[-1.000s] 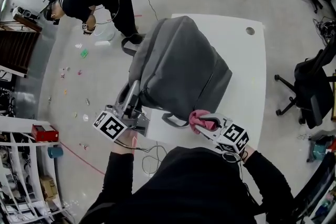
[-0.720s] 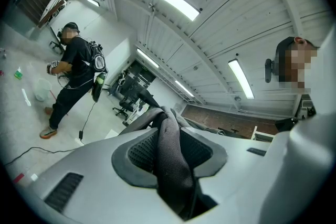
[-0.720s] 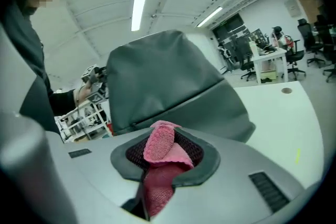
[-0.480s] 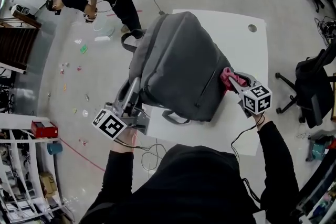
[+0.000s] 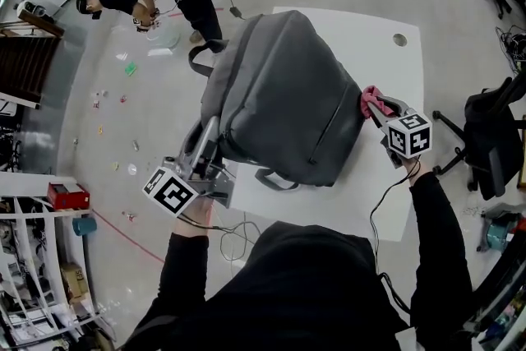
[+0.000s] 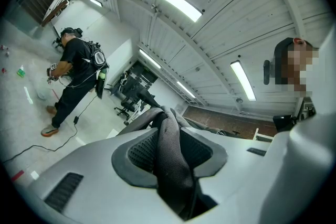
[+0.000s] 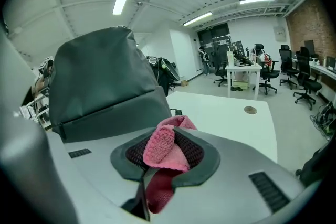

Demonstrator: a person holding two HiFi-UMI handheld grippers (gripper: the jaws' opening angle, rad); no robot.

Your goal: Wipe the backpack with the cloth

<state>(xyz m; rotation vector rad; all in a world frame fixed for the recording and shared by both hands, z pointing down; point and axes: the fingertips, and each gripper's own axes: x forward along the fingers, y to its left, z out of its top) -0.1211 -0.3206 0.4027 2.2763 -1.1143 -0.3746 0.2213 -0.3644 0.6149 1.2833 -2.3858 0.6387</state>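
**Position of work.** The grey backpack [image 5: 283, 99] stands on the white table [image 5: 382, 62], toward its left and near edges, with its front panel facing up toward the head camera.

**Left gripper.** The left gripper [image 5: 207, 145] is at the backpack's near-left corner. Its own view shows the jaws closed tight on a mesh-padded shoulder strap [image 6: 169, 160], which fills the gap between the pads. Judged function: anchoring the bag.

**Right gripper.** The right gripper [image 5: 385, 113] is at the backpack's right flank. Its jaws are partly closed and clamp a folded pink cloth [image 5: 373, 101], with a bunched fold standing proud of the pads. In the head view the cloth sits just beside the bag's right edge. Whether it actually presses on the fabric cannot be confirmed from either view.

**Step in hand.** Judged to be the wiping itself, with the cloth presented to the right side panel.

**Next move calls for.** The protruding fold should be set firmly against the side panel and drawn along it. The right grip must hold the cloth, and the left must hold the strap taut so the soft bag does not slide or slump away from the pressure.
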